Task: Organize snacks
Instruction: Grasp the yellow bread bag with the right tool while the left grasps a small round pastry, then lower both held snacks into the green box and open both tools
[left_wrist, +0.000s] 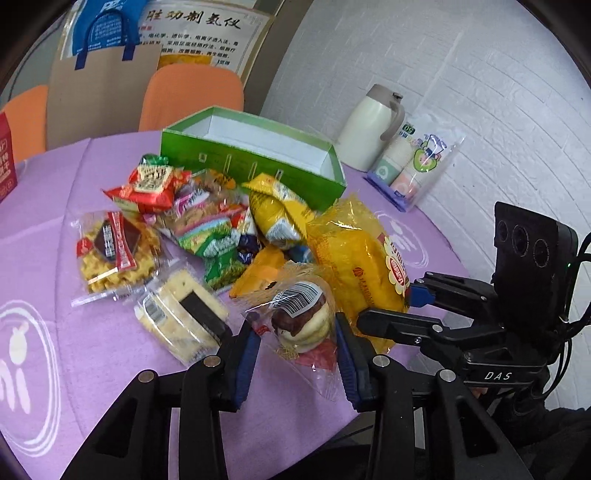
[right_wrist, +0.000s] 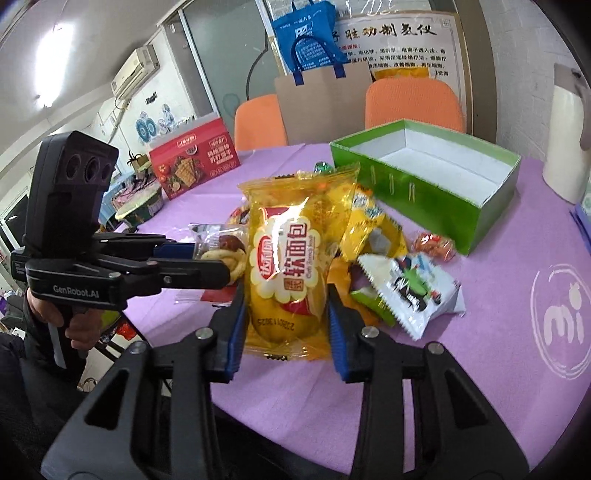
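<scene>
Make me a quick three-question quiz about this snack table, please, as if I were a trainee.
1. True or false: the green box already holds snacks.
2. What is the right gripper clamped on?
A. a red box
B. the yellow bread bag
C. a cup
3. Fill in: the left gripper grips a clear-wrapped ____ with a barcode label.

Key:
1. False; its white inside is bare.
2. B.
3. Pastry; its pads press on the wrapper.
</scene>
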